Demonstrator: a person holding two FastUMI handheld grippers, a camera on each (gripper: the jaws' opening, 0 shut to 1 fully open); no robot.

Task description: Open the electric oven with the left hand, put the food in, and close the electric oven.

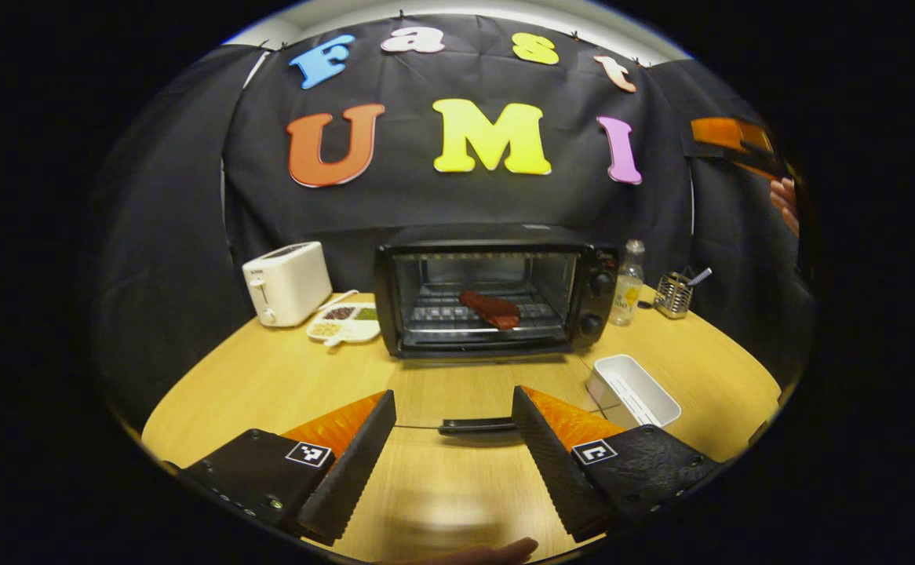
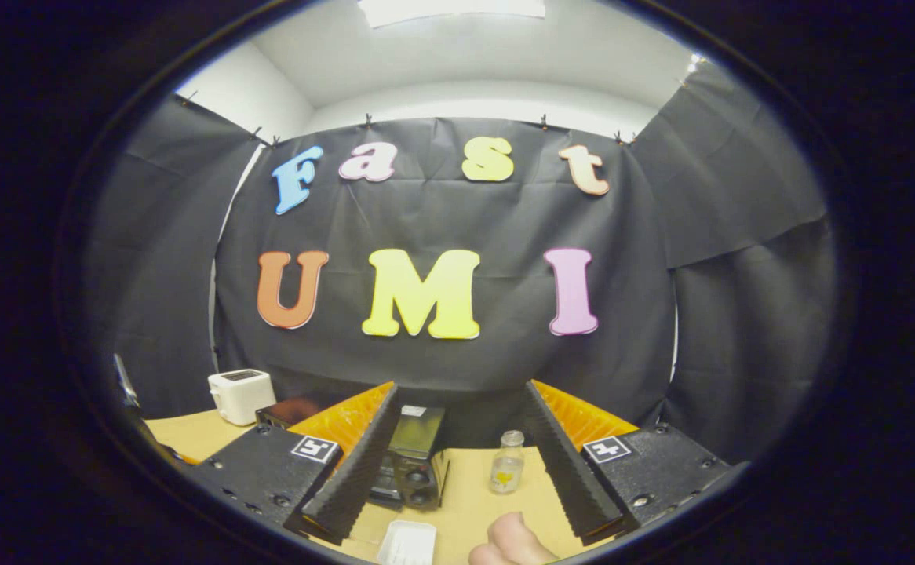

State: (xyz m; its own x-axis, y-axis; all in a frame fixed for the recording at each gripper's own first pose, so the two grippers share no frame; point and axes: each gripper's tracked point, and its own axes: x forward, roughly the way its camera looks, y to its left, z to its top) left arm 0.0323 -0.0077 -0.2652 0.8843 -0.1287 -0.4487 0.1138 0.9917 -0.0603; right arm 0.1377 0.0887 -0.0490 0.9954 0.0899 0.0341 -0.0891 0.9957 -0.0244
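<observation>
From my left tool (image 1: pixel 451 439), fingers spread and holding nothing, I see the black electric oven (image 1: pixel 493 289) at twelve o'clock on the wooden table (image 1: pixel 269 384), door dropped open, reddish-brown food (image 1: pixel 491 308) on its rack. A white rectangular tray (image 1: pixel 632 390) sits at two o'clock. My right tool (image 2: pixel 457 471), also spread, looks higher, half hiding the oven beside a clear bottle (image 2: pixel 507 463).

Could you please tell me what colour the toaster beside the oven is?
The toaster is white, clearest in the left gripper view.
</observation>
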